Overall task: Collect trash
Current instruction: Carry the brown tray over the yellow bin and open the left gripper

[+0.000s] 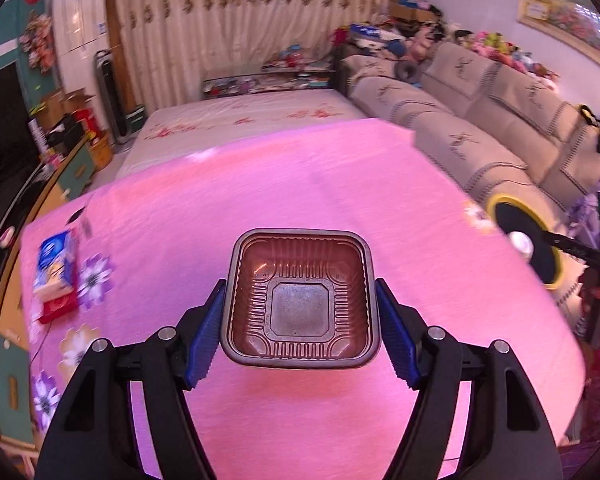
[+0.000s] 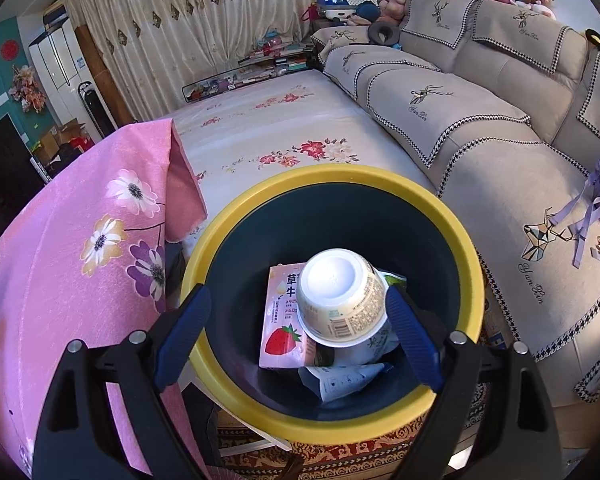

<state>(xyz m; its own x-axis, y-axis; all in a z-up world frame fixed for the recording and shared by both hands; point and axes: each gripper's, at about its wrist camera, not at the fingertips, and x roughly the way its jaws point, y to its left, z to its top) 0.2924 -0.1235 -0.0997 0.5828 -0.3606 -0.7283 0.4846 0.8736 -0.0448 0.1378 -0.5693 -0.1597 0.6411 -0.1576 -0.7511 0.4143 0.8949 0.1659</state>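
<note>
Brown plastic, one ribbed square tray (image 1: pixel 302 300) is clamped at its two sides by the left gripper (image 1: pixel 301 330), held level above the pink tabletop (image 1: pixel 300 184). Over the yellow-rimmed bin (image 2: pixel 332 428) the right gripper (image 2: pixel 298 338) hangs with jaws spread wide, gripping nothing. Inside the bin lie one upturned cup (image 2: pixel 342 298), one strawberry carton (image 2: pixel 284 320) and wrappers I cannot count.

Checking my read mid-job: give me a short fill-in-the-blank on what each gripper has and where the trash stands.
The left gripper is shut on a brown plastic ____.
The right gripper hangs open over a bin with a ____ rim.
In the bin, the white cup lies bottom ____.
Missing words: tray; yellow; up.
</note>
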